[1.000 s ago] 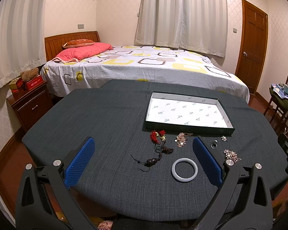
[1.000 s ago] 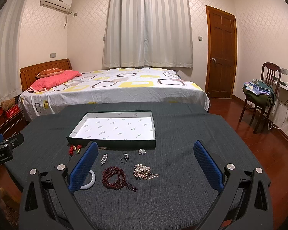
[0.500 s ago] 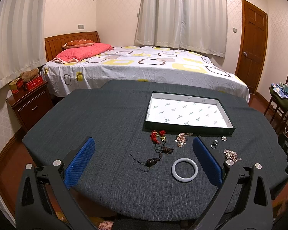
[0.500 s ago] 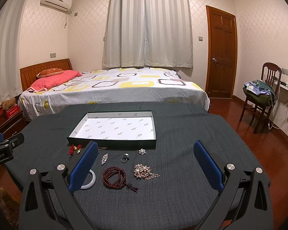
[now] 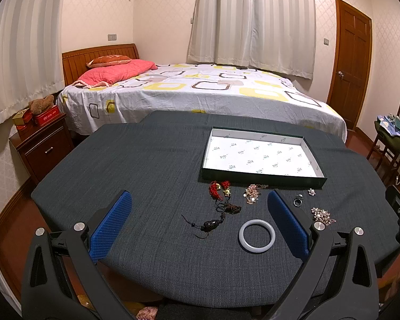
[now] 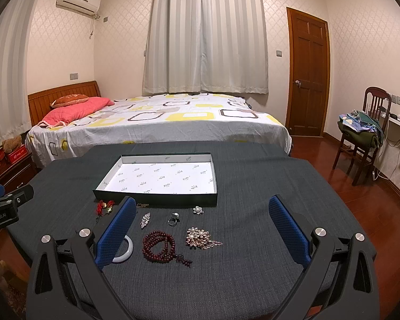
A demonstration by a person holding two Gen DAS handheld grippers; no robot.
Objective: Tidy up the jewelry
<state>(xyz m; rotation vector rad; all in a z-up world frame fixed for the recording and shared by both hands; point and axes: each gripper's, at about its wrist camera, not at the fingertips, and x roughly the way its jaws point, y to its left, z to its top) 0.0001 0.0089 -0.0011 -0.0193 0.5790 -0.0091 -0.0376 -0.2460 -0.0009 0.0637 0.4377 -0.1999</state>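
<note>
Change since 1 s ago: none; nothing has shifted.
Left gripper point(image 5: 200, 224): fingers wide apart, holding nothing; white bangle point(image 5: 257, 235) between them, near the right finger.
Right gripper point(image 6: 202, 234): spread, unloaded; bead bracelet point(image 6: 159, 245) and pearl brooch point(image 6: 200, 238) between its fingers.
Tray point(image 6: 157, 200): beyond both, no jewelry inside.
Status: sorting likely not begun.

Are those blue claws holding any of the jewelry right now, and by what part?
Nothing is held. The left gripper and right gripper both stand open; the jewelry, like the white bangle, lies untouched on the table.
</note>
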